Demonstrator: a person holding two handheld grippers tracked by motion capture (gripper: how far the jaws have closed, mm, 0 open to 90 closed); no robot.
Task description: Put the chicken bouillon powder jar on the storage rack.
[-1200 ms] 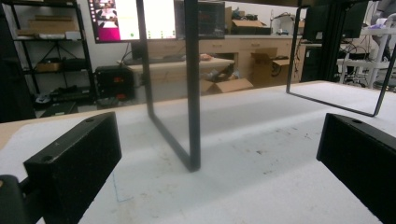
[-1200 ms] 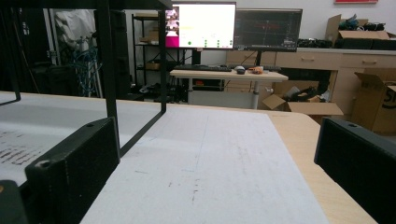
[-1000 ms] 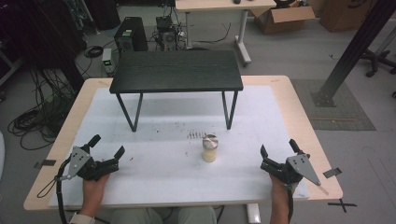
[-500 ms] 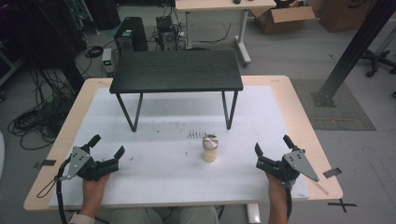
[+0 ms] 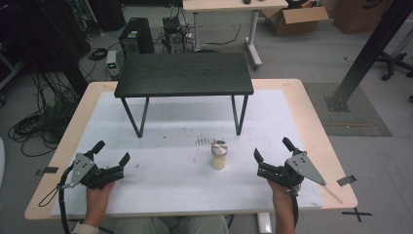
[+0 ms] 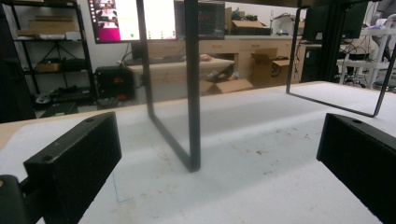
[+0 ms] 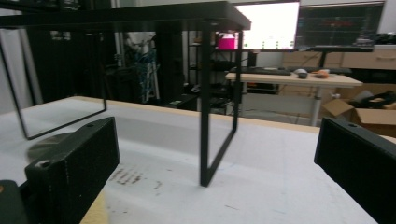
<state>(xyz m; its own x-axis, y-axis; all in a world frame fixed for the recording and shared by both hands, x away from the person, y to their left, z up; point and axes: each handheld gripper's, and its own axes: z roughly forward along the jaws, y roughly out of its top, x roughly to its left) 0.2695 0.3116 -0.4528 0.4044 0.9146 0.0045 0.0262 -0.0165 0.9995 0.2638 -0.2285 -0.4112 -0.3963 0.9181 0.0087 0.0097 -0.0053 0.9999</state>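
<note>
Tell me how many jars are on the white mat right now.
1. The jar stands upright on the white mat, in front of the black stand, closer to the right tongs than the left tongs.

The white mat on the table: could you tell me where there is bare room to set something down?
The white mat is bare between the left gripper and the small jar, and along the near edge between both hands. Under the black stand, the strip between its legs is free too. It is tighter between the jar and the right gripper.

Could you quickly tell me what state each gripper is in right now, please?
Left gripper: open, holding nothing.
Right gripper: open, holding nothing; the small jar stands apart from it.
</note>
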